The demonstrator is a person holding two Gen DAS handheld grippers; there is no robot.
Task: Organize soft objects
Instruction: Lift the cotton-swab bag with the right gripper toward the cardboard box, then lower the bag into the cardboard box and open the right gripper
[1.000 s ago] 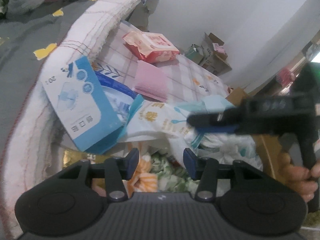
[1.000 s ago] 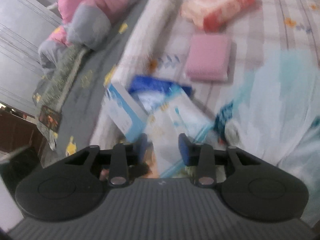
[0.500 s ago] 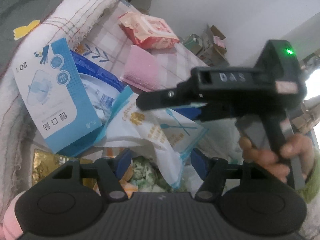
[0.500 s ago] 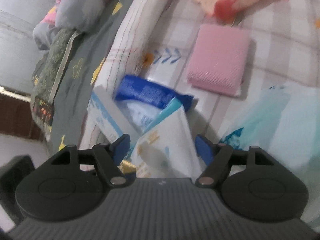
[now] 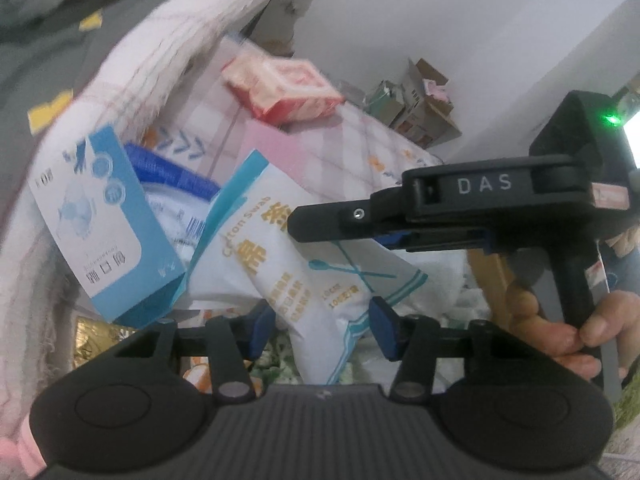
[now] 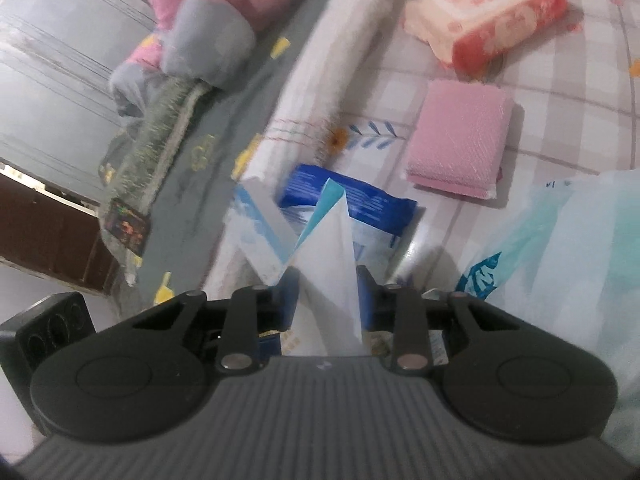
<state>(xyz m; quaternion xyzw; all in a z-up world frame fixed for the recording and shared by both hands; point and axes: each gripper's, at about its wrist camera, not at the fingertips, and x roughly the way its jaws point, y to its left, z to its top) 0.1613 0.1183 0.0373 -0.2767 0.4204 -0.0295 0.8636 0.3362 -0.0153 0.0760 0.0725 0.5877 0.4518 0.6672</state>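
Gripping "Cotton Swab" pouch (image 5: 304, 264): "DAS"-marked right gripper (image 6: 326, 300).

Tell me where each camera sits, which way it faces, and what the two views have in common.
Left wrist: on the left gripper, looking forward over the bed; shows its open fingers, the right gripper and a hand on its handle.
Right wrist: on the right gripper, looking down at the bed; shows its fingers shut on the cotton swab bag.
Shared: cotton swab bag, red tissue pack, pink pack.
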